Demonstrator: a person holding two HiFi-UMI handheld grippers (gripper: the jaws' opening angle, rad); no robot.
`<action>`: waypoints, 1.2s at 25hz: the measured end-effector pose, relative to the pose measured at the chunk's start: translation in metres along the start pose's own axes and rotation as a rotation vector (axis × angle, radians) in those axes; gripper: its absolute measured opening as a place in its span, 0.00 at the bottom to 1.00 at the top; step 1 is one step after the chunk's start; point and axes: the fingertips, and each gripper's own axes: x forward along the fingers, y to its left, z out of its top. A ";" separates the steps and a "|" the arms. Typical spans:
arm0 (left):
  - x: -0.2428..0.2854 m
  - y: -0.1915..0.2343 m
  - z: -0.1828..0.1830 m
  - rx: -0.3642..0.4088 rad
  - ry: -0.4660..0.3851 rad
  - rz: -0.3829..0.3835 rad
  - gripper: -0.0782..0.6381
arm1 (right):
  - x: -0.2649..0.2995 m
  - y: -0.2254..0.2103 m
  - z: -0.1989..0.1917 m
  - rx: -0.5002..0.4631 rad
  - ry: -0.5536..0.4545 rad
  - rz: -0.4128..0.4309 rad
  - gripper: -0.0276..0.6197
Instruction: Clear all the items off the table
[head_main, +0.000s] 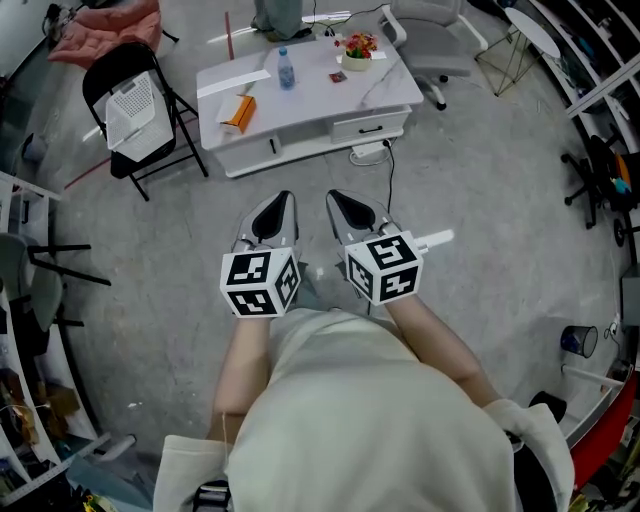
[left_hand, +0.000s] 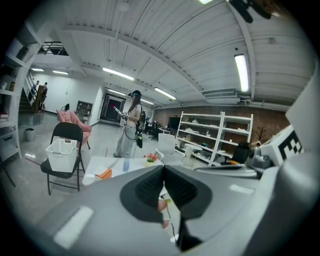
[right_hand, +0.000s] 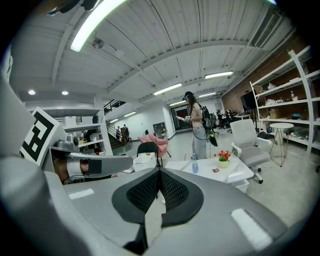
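A low white table (head_main: 300, 110) stands ahead of me on the grey floor. On it lie an orange box (head_main: 238, 112), a water bottle (head_main: 287, 70), a small pot of flowers (head_main: 357, 50), a small red item (head_main: 337, 76) and a flat white sheet (head_main: 232, 83). My left gripper (head_main: 283, 197) and right gripper (head_main: 335, 197) hang side by side well short of the table, both shut and empty. The left gripper view shows the shut left gripper (left_hand: 163, 167) with the orange box (left_hand: 104, 173) and bottle (left_hand: 126, 162) beyond. In the right gripper view the bottle (right_hand: 194, 166) and flowers (right_hand: 223, 156) sit past the shut right gripper (right_hand: 159, 171).
A black folding chair carrying a white basket (head_main: 132, 108) stands left of the table. A grey office chair (head_main: 430, 40) is at its right. A person (left_hand: 131, 125) stands behind the table. A cable (head_main: 388, 165) runs over the floor in front of the table's drawer.
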 end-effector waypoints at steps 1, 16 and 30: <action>0.004 0.004 0.001 0.000 0.003 -0.001 0.12 | 0.006 -0.001 0.001 0.005 0.002 0.000 0.04; 0.065 0.086 0.045 -0.010 0.023 -0.010 0.12 | 0.110 -0.001 0.038 0.011 0.038 0.013 0.04; 0.109 0.164 0.079 -0.026 0.028 0.001 0.12 | 0.201 0.002 0.068 0.029 0.048 0.004 0.04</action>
